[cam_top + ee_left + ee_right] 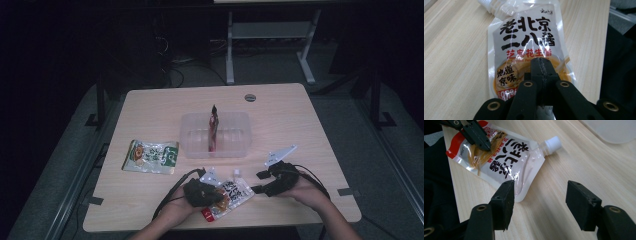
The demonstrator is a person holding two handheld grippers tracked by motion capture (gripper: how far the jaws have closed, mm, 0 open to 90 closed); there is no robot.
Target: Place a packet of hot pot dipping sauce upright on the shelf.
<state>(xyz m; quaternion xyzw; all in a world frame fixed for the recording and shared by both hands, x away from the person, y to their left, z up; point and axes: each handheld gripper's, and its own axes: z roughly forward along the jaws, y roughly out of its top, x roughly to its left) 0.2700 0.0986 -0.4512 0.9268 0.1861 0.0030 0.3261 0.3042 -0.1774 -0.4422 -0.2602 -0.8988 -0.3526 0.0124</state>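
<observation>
Sauce pouch [529, 47] flat on near table edge, white cap [551, 144] pointing away. Left gripper [541, 72] angled low over its lower printed end, jaws fully closed (nipping the pouch there, by appearance). Right gripper [539, 202] low beside cap end, jaws apart, nothing between. Farther: wooden table [150, 107], green snack packet [151, 156], clear tub [216, 134]; dark room beyond.

The left gripper [541, 72] sits right over the sauce pouch [524, 42], so whether its closed tips actually pinch the film is hidden. The pouch's near end drops behind the black arms, and its cap [485, 3] is chopped off by the far edge. From above the print is unreadably tiny.
</observation>
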